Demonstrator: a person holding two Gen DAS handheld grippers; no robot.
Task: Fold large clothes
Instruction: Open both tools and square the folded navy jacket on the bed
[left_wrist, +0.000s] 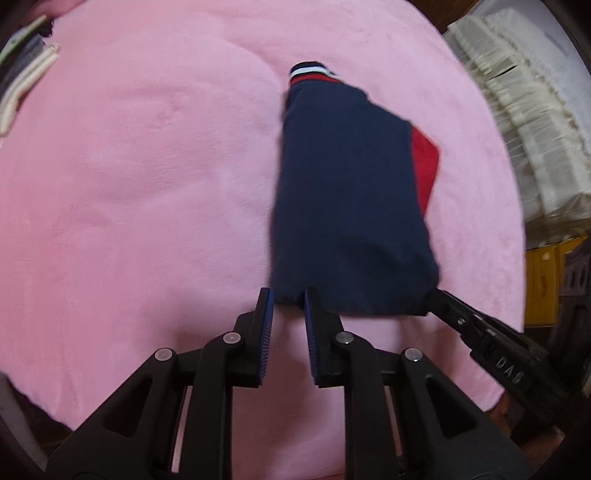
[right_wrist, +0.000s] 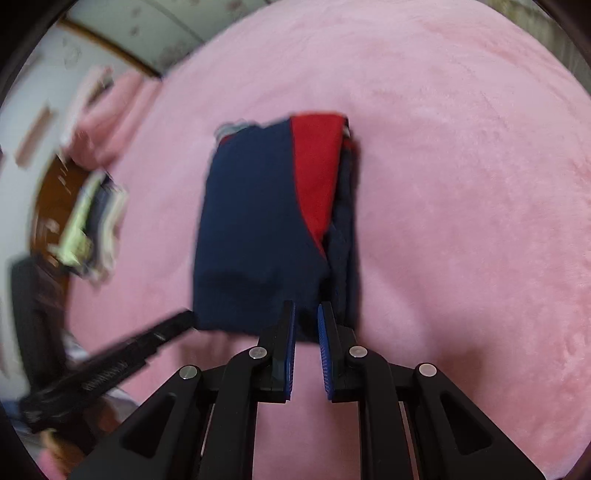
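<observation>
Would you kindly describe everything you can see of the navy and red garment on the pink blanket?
The navy and red garment is folded into a narrow, roughly rectangular bundle lying flat on the pink blanket. It looks like soft knit cloth, mostly navy with a red panel along one side and a red, white and navy striped band at its far end. Both grippers' jaws, nearly closed, sit at its near edge; whether they pinch it is unclear.

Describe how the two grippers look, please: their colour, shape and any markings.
Both the left gripper and the right gripper are matte black, with angular linkage arms joined by round silver pins. Each has two flat fingers lined with ribbed blue pads. In the left view, raised lettering shows on the right gripper's body, too blurred to read surely. In the right view, a coiled spring shows on the left gripper. No cables or sleeves are visible.
</observation>
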